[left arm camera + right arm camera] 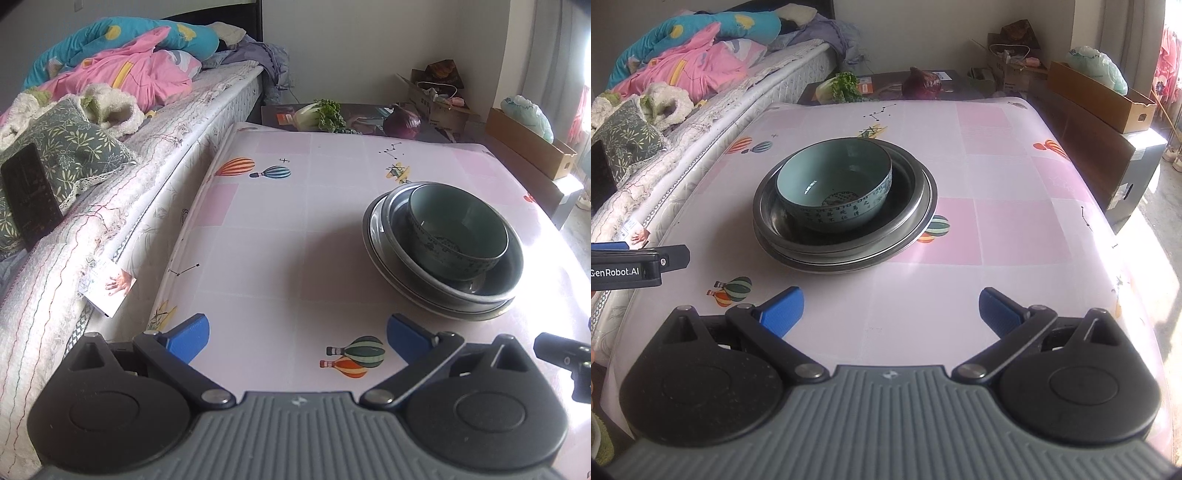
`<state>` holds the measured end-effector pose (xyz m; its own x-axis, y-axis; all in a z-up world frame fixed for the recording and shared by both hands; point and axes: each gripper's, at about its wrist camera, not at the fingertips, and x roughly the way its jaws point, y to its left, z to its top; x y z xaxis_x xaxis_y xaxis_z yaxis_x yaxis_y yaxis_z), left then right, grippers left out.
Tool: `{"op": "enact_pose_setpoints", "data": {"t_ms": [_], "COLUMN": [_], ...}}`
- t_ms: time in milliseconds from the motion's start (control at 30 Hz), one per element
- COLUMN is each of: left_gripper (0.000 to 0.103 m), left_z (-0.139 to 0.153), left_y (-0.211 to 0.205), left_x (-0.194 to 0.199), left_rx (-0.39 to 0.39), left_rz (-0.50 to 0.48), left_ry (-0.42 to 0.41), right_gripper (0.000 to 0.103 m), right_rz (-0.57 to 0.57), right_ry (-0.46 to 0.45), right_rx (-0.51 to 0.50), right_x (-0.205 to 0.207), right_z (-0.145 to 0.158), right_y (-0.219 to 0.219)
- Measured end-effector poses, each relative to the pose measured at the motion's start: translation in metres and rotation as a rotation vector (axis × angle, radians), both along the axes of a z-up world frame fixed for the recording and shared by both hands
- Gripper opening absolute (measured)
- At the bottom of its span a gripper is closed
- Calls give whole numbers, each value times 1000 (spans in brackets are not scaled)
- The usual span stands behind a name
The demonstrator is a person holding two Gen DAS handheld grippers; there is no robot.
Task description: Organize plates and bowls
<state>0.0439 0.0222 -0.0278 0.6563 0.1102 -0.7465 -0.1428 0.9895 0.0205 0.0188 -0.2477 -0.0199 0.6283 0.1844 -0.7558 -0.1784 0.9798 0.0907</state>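
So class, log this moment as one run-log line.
left gripper: open, empty | right gripper: open, empty | celadon bowl: nested in steel bowl on plate | table: stack untouched

black hand-held gripper (297, 339); blue fingertips (190, 338)

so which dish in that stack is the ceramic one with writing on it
The pale green bowl on top, with dark characters around its outside. The metal bowl it sits in and the plates beneath are plain.
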Motion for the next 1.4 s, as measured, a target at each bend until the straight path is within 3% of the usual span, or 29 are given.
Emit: {"op": "enact_pose_setpoints", "data": {"t_ms": [1400], "left_gripper": [103], "left_z": [-4], "left_y": [-10], "left_x": [-3], "left_rx": [-41], "left_rz": [-77], "left_ry": [55], "right_gripper": [102], "right_rz": [-13], "right_ry": [2], "right_rx": [8], "right_x": [-5], "right_z": [5], "right_y": [-8]}}
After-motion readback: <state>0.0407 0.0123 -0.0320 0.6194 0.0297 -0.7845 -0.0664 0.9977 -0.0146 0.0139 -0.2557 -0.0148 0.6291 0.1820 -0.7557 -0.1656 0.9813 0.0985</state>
